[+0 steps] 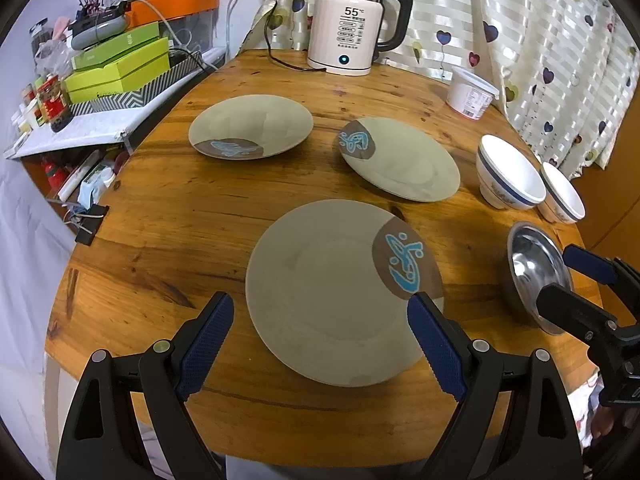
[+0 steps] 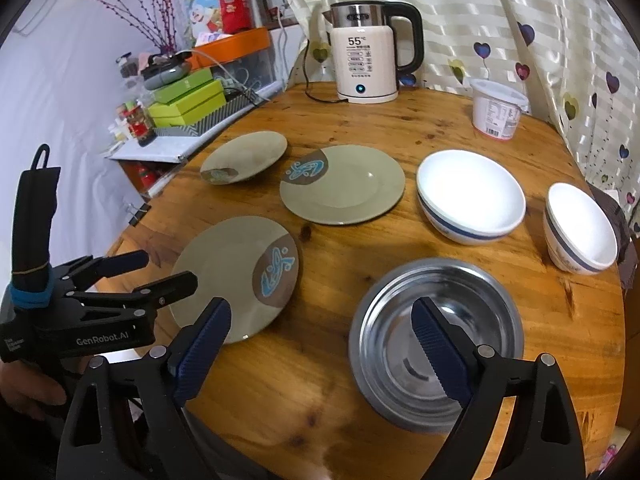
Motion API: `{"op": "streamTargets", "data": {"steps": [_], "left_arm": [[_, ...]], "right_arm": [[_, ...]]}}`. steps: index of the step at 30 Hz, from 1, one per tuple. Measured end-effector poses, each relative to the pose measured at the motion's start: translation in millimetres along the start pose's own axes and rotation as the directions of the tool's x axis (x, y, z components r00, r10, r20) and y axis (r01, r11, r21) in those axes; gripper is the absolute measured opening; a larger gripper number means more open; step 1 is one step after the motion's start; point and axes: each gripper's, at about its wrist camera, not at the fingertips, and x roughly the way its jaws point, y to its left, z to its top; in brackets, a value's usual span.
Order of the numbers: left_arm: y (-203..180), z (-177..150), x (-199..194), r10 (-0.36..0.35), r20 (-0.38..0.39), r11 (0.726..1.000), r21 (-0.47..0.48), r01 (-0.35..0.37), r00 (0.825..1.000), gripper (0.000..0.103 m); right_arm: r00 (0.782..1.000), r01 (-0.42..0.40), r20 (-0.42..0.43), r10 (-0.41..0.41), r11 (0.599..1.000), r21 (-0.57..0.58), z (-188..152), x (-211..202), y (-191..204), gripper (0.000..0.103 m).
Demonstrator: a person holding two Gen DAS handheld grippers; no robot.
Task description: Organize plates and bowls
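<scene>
Three olive plates with a blue fish motif lie on the round wooden table [image 1: 180, 240]: a near plate [image 1: 320, 292] [image 2: 224, 276], a far left plate [image 1: 250, 126] [image 2: 244, 156] and a right plate [image 1: 404, 164] [image 2: 344, 188]. A large white bowl [image 2: 470, 196] [image 1: 508, 176], a smaller white bowl [image 2: 580, 228] [image 1: 560, 196] and a steel bowl [image 2: 392, 340] [image 1: 532, 268] stand to the right. My left gripper [image 1: 324, 320] [image 2: 166, 270] hovers open over the near plate's front half. My right gripper [image 2: 322, 308] [image 1: 576, 280] is open, with the steel bowl's left rim between its fingers and no pad pressing on it.
An electric kettle [image 1: 352, 24] with its cord and a white tub [image 1: 470, 94] stand at the table's far side by the heart-print curtain. A cluttered side shelf with green boxes [image 1: 120, 68] adjoins the left edge. A person's hand [image 2: 28, 388] holds the left gripper.
</scene>
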Motion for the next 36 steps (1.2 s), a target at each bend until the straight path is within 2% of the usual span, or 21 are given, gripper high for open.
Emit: {"op": "streamTargets", "data": {"steps": [8,21,24,27,32,36], "left_arm": [[13,7,4,-0.003,-0.001,1.0,-0.023,0.003,1.0,0.089],[54,34,13,0.024,0.022,0.995,-0.1,-0.021,0.999,0.089],[63,41,17,0.025,0.025,0.993,-0.112,-0.022,0.999,0.084],[72,49,23,0.017,0.02,0.991,-0.133,-0.014,1.0,0.083],[86,63,31,0.029,0.028,0.989,-0.148,-0.025,0.999,0.081],[98,75,39,0.037,0.032,0.986,-0.161,-0.032,0.999,0.073]], "right_arm": [[1.0,-0.009,-0.005,0.009,1.0,-0.014,16,14,10,0.093],[0.998,-0.053,-0.031,0.052,0.998,-0.027,50,44,25,0.093],[0.998,-0.048,-0.033,0.047,0.998,-0.049,62,51,32,0.093],[0.998,-0.061,-0.034,0.059,0.996,-0.064,76,60,37,0.092],[0.995,-0.085,-0.053,0.082,0.994,-0.067,100,78,43,0.086],[0.992,-0.109,-0.074,0.104,0.992,-0.061,114,93,46,0.084]]}}
